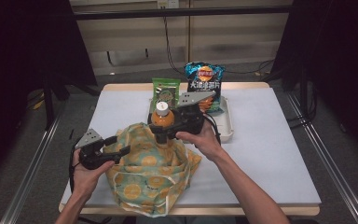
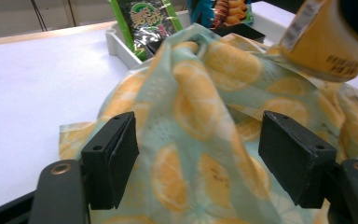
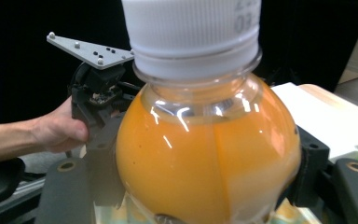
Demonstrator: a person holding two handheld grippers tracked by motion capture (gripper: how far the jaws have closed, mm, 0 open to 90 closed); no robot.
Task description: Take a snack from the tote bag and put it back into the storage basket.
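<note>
**Juice bottle over a floppy bag mouth, feeling shaky about it**

Dark room all around, white desk point(image 1: 261, 154) in the middle, and me with a set of fingers in each hand. My right fingers point(image 1: 164, 128) are clamped on the orange juice bottle point(image 1: 161, 119), pads squeezing its round shoulder just under the white cap point(image 3: 192, 28), so they stand fairly wide but they're definitely gripping. The bottle hangs right above the lemon-print cloth bag point(image 1: 151, 175), close to the bunched fabric at its top.

My left fingers point(image 1: 116, 145) are spread apart with a ridge of the bag's fabric point(image 2: 200, 112) running up between them. The pads aren't pressing on it as far as I can see, so nothing's actually held on that side.

What worries me:

- If the left side doesn't catch the rim properly, the mouth stays collapsed and the bottle just lands on top of the cloth and rolls off.
- That shoulder is smooth and curved. Any tilt and it could slide out downward between the right pads.
- Pushing the bottle down into loose fabric could drag the whole bag toward the desk edge near me.

Beyond my right fingers sit the white tray point(image 1: 227, 122), a green snack pack point(image 1: 164, 88) and a blue chip bag point(image 1: 204, 79), near enough to get knocked on a clumsy swing.
</note>
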